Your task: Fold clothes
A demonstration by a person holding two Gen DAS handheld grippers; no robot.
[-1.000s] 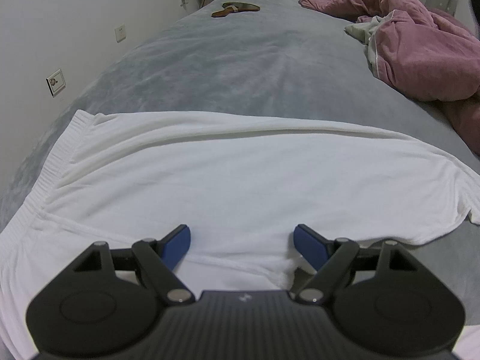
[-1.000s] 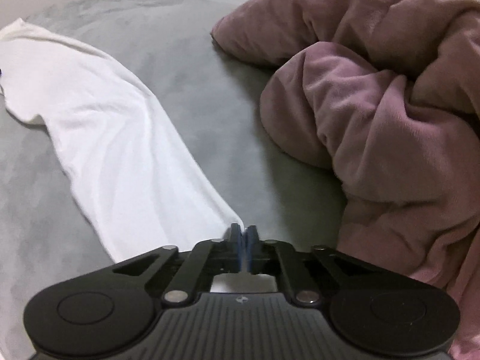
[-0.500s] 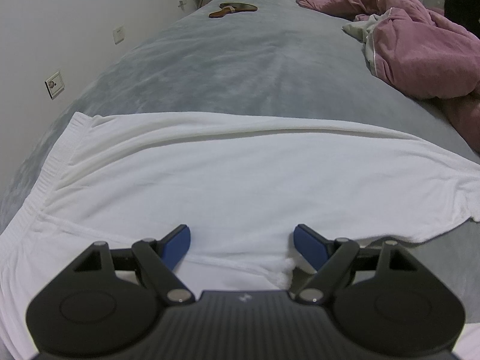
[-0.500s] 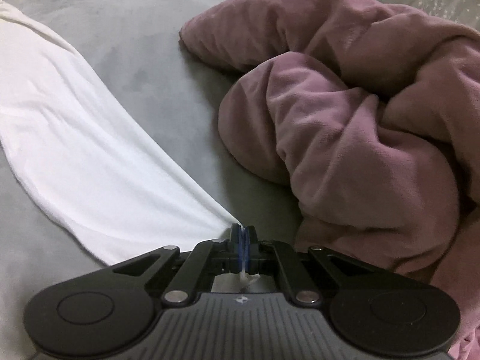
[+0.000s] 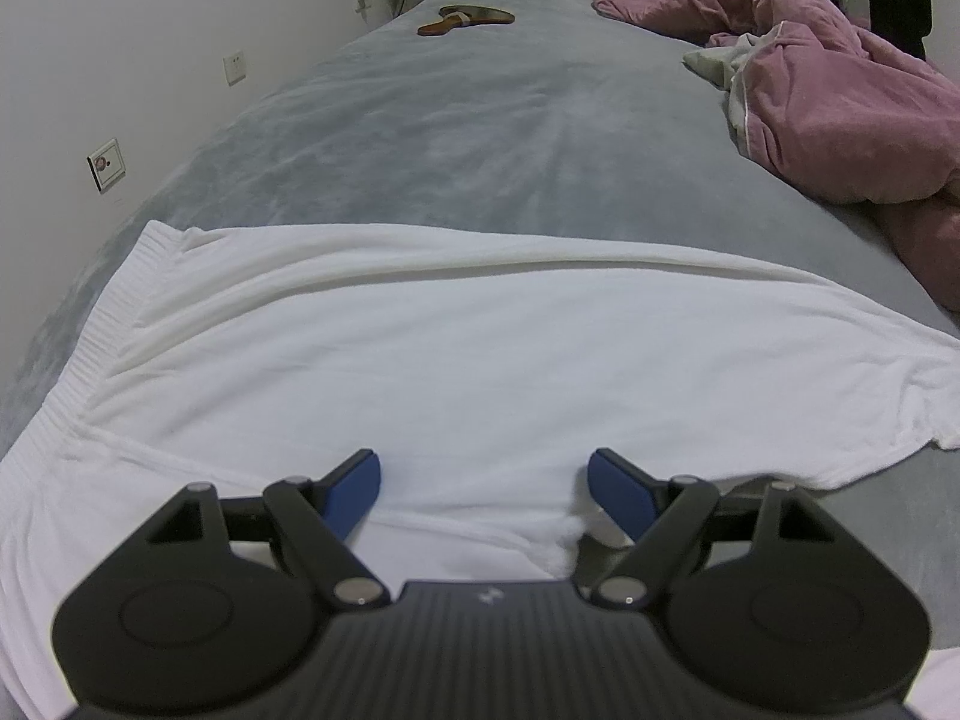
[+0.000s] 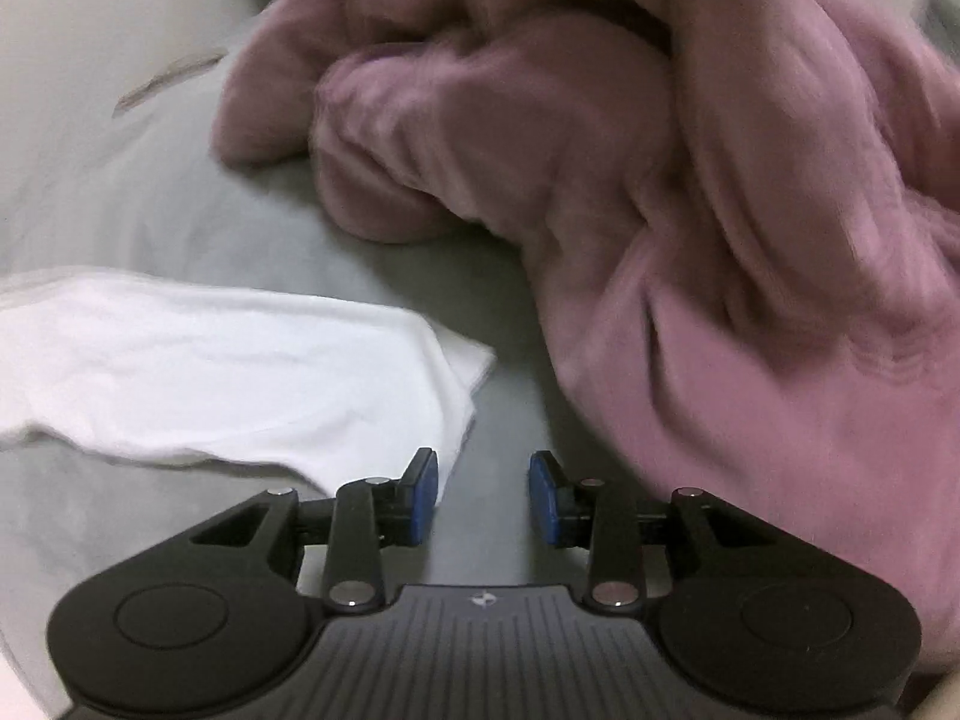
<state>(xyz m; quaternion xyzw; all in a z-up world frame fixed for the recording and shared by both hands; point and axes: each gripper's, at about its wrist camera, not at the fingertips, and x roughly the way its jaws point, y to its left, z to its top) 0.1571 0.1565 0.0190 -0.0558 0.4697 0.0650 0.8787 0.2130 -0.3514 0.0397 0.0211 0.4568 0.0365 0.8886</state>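
A white garment [image 5: 420, 360] with a ribbed band at its left end lies spread flat across the grey bed [image 5: 510, 138]. My left gripper [image 5: 483, 480] hovers over its near edge, jaws wide, nothing pinched between the blue pads. In the right wrist view the garment's white leg end [image 6: 240, 372] lies flat on the bed at lower left. My right gripper [image 6: 483, 492] sits just right of that end, its jaws opening, with only grey bedding between the pads. The view is motion-blurred.
A heap of pink fleece clothing [image 6: 690, 210] fills the right side of the bed, close to my right gripper; it also lies at far right [image 5: 840, 90] in the left wrist view. A brown object [image 5: 465, 21] rests at the bed's far end. A wall [image 5: 120, 90] with sockets runs along the left.
My right gripper let go of the white leg end, which now lies flat on the bed. That gripper rolled and shifted sideways. The left gripper and the garment under it kept still.
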